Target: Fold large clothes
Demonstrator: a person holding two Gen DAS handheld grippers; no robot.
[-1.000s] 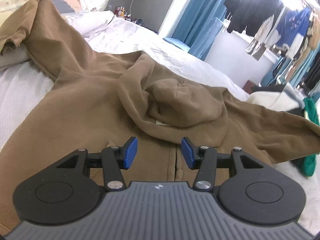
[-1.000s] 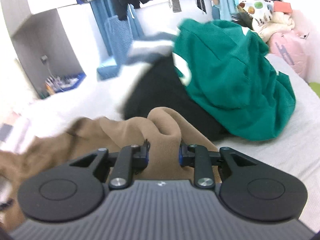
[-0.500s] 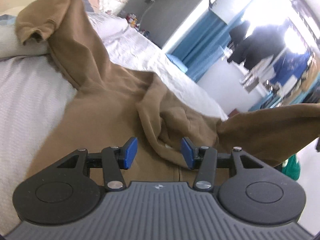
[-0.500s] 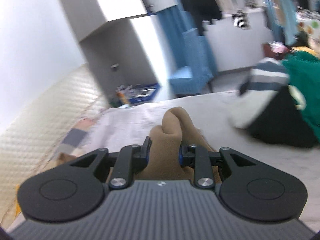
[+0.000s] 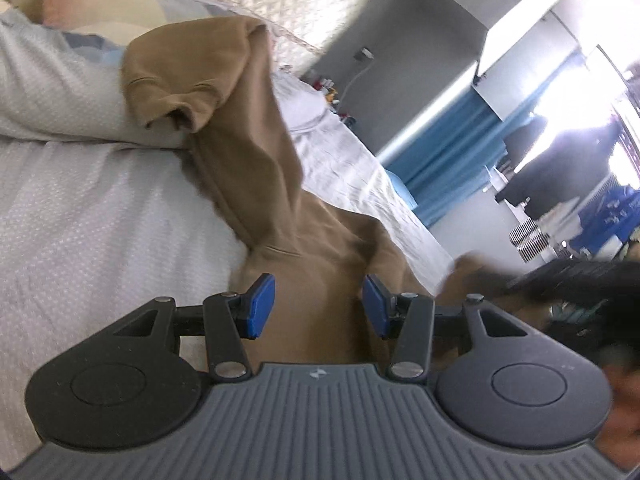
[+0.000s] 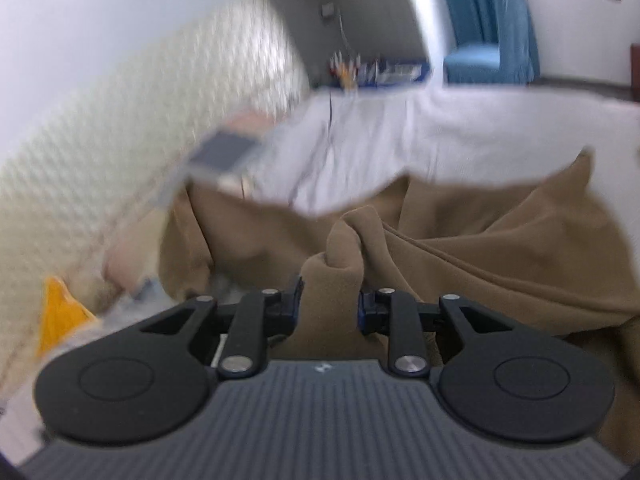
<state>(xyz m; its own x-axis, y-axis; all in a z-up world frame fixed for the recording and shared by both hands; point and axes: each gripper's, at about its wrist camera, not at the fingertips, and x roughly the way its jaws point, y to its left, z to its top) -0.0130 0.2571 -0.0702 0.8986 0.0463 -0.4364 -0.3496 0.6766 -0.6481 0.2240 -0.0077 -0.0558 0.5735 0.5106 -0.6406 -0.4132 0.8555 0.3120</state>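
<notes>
A wide bed (image 5: 100, 216) under a white, finely dotted cover is filling most of both views, with a cream quilted headboard (image 5: 280, 4) running behind it and a grey wall (image 5: 408, 72) and blue curtains (image 5: 448, 160) standing further off. Dark clothes (image 5: 560, 176) are hanging against a bright window at the far side of the room. A pillow (image 5: 56, 92) is lying at the head of the bed.

The brown hoodie (image 5: 280, 208) is sprawling across the cover; one sleeve is stretching up toward the headboard, its cuff (image 5: 172, 96) resting on the pillow. The cloth is looking thick, soft and heavily creased, and in the right wrist view its body is bunching into broad folds (image 6: 500, 240) on the mattress.

The right gripper (image 6: 329, 304) is clamping a raised fold of the hoodie, the fabric standing up between its pads. The left gripper (image 5: 318, 306) is hovering with its jaws parted above the hoodie's body, its blue pads (image 5: 260, 306) clear of the cloth.
</notes>
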